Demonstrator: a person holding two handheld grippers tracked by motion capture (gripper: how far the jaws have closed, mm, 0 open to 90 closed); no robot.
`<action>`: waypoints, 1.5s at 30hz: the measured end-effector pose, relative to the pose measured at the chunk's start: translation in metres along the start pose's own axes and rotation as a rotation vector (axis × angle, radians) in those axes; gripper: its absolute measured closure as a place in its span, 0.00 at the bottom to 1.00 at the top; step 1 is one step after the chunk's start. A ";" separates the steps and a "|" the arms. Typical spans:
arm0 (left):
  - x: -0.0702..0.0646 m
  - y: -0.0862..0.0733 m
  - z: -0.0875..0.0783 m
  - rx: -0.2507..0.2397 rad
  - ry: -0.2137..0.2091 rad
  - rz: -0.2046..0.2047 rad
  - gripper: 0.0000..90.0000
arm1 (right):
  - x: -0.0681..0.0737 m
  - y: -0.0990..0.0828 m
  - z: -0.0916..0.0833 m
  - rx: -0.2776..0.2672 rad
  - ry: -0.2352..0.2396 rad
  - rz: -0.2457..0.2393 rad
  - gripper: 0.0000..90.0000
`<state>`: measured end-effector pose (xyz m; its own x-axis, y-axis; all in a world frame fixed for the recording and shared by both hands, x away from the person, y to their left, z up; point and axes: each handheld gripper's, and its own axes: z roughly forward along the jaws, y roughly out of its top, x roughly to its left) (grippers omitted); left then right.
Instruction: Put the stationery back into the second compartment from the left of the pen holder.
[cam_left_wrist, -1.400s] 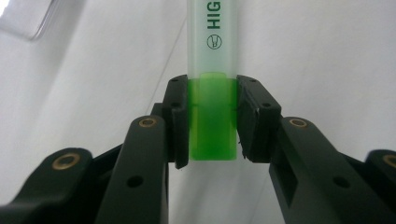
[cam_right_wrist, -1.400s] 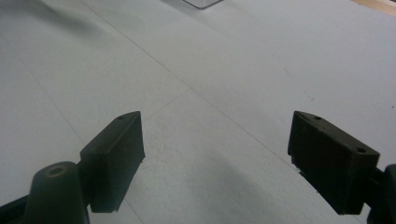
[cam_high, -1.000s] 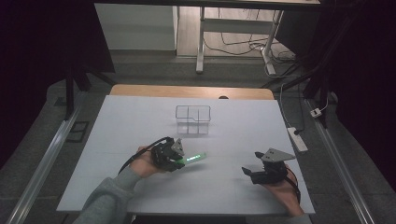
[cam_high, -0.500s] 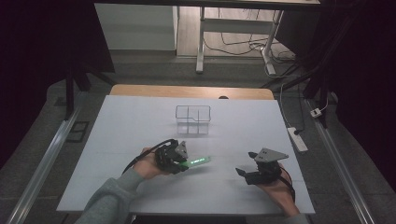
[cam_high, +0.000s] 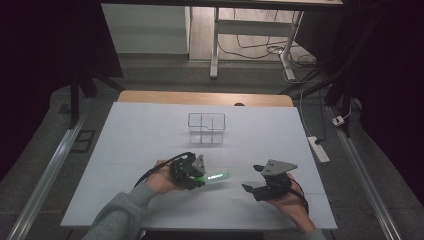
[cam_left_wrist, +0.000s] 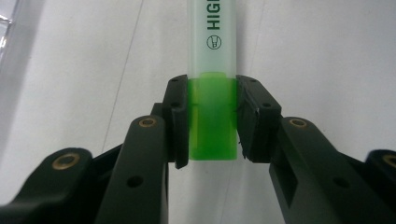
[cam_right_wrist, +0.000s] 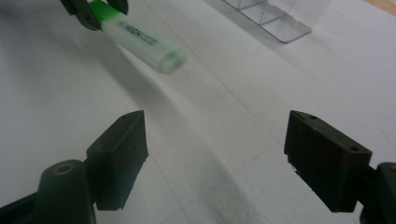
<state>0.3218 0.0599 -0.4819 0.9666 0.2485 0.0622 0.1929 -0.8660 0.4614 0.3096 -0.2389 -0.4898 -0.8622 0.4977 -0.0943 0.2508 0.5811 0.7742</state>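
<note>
Highlighter: clenched at its green end by left gripper, lower centre of the frame.
Right gripper: released, jaws just closing, nothing between; line them up on the free end first.

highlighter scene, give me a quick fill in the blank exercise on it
1. The left gripper is shut on the ____ end of the highlighter.
2. The right gripper has ____ between its jaws.
3. The clear organiser stands on the ____ table.
4. The highlighter's free end points toward the ____ gripper.

Missing words: green; nothing; white; right
</note>
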 end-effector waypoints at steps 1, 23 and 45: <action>0.000 0.001 0.000 0.003 -0.001 0.004 0.74 | 0.001 0.002 0.001 0.002 0.008 -0.004 0.24; -0.006 0.009 0.006 0.032 -0.018 0.066 0.74 | 0.022 0.043 0.037 0.109 0.147 -0.137 0.32; -0.008 0.010 -0.002 -0.052 -0.056 0.075 0.72 | 0.039 0.054 0.072 0.313 0.260 -0.369 0.70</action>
<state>0.3157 0.0500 -0.4764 0.9862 0.1580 0.0491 0.1122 -0.8569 0.5031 0.3209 -0.1417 -0.4965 -0.9881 0.0727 -0.1358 -0.0035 0.8706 0.4920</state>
